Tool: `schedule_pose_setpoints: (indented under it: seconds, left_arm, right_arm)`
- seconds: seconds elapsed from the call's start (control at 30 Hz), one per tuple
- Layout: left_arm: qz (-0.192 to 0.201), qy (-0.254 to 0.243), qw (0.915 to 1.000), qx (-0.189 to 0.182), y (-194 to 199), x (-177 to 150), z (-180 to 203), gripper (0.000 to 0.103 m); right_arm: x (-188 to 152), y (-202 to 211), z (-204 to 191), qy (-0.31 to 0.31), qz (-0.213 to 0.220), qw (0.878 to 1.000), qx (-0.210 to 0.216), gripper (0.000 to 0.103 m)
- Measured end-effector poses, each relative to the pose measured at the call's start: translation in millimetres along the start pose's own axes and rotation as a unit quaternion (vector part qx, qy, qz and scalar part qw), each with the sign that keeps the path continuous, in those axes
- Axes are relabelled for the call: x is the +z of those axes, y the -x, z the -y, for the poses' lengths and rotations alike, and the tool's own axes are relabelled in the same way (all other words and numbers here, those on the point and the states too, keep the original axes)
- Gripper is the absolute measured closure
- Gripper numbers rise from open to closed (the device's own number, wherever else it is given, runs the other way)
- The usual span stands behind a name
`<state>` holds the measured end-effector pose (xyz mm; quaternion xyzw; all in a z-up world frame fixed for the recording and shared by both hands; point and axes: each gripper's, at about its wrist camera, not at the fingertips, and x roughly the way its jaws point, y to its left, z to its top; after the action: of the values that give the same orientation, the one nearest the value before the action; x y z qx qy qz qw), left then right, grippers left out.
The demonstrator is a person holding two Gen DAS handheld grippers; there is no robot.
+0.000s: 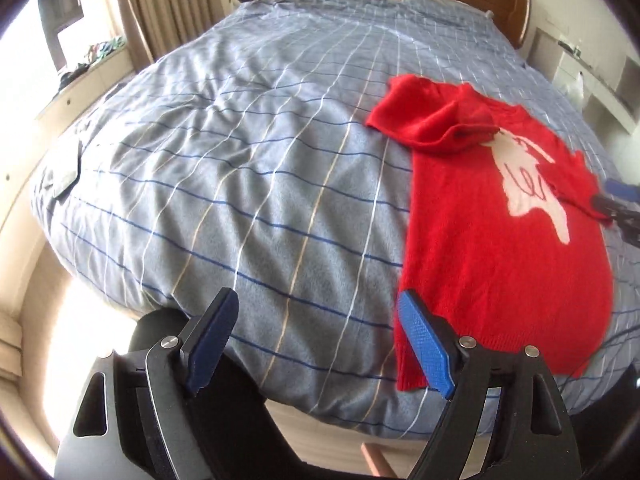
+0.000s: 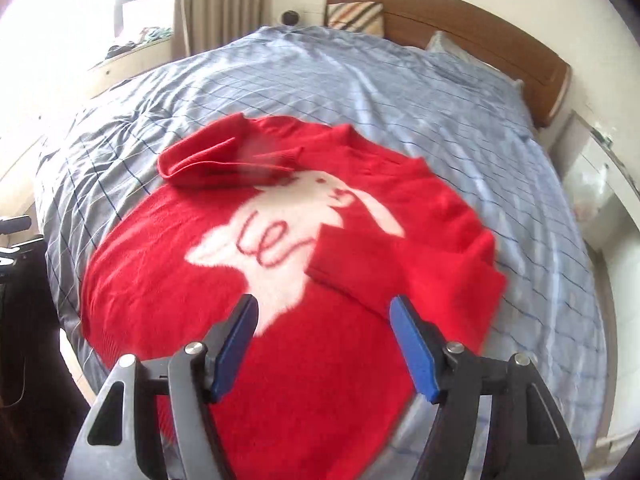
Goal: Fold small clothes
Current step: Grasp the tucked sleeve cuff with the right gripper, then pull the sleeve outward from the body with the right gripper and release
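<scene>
A small red sweater (image 1: 496, 248) with a white rabbit on its front lies flat on the bed, front up, at the right of the left wrist view. Both sleeves are folded in over the body. My left gripper (image 1: 320, 304) is open and empty above the bed's near edge, its right finger beside the sweater's lower left hem. In the right wrist view the sweater (image 2: 168, 280) fills the middle. My right gripper (image 2: 324, 312) is open and empty, hovering over the sweater's lower right part, near the folded right sleeve (image 2: 404, 268).
The bed has a blue-grey checked duvet (image 1: 240, 168) and a wooden headboard (image 2: 480, 28) with a striped cushion (image 2: 356, 14). A window ledge with curtains runs along the left. A white shelf unit (image 1: 600, 76) stands on the right. The right gripper's tip (image 1: 612, 208) shows at the left wrist view's right edge.
</scene>
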<state>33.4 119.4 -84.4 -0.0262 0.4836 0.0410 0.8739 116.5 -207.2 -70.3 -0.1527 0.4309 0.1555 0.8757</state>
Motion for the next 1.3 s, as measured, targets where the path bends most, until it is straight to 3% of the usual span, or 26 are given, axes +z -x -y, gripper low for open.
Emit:
schedule_pose_setpoints:
  seconds: [0.1, 0.17, 0.2, 0.23, 0.27, 0.33, 0.5, 0.67, 0.77, 0.93, 1.07, 1.2, 1.3]
  left_arm:
    - [-0.012, 0.009, 0.9999, 0.002, -4, -11, -4, 0.019]
    - [-0.020, 0.009, 0.9996, 0.016, -5, -20, -8, 0.019]
    - [-0.026, 0.011, 0.9994, 0.021, -7, -24, -11, 0.019]
    - [-0.031, 0.014, 0.9991, 0.026, -10, -27, -14, 0.019]
    - [-0.036, 0.018, 0.9988, 0.029, -12, -29, -19, 0.019]
    - [-0.046, 0.027, 0.9981, 0.031, -18, -32, -26, 0.019]
    - [-0.049, 0.028, 0.9978, 0.033, -24, -32, -27, 0.019]
    - [-0.060, 0.040, 0.9973, 0.011, -27, -29, -19, 0.019]
    - [-0.066, 0.034, 0.9972, 0.007, -27, -29, -11, 0.019]
    - [-0.068, 0.014, 0.9975, 0.011, -22, -31, 2, 0.019]
    - [-0.063, 0.004, 0.9979, 0.016, -16, -32, 5, 0.019]
    - [-0.062, 0.008, 0.9979, 0.018, -15, -33, 2, 0.019]
    - [-0.068, 0.008, 0.9975, 0.017, -18, -34, 2, 0.019]
  right_arm:
    - [8, -63, -7, 0.023, -0.032, 0.999, -0.019, 0.036]
    - [4, -95, 2, -0.001, -0.060, 0.998, -0.027, 0.044]
    - [1, -100, 11, -0.030, -0.059, 0.998, -0.019, 0.061]
    - [-2, -98, 22, -0.061, -0.052, 0.997, -0.019, 0.089]
    - [-6, -93, 33, -0.089, -0.045, 0.995, -0.026, 0.096]
    - [-13, -71, 62, -0.151, -0.022, 0.988, -0.017, 0.096]
    - [-63, 18, 165, -0.274, 0.027, 0.958, -0.076, 0.096]
    - [-146, 86, 257, -0.350, 0.010, 0.922, -0.165, 0.096]
    - [-200, 103, 288, -0.410, -0.003, 0.894, -0.181, 0.096]
    - [-264, 88, 302, -0.487, -0.017, 0.862, -0.142, 0.096]
    - [-281, 76, 300, -0.515, 0.005, 0.850, -0.111, 0.092]
    - [-287, 81, 304, -0.539, 0.041, 0.838, -0.069, 0.062]
    - [-291, 84, 308, -0.559, 0.056, 0.825, -0.061, 0.062]
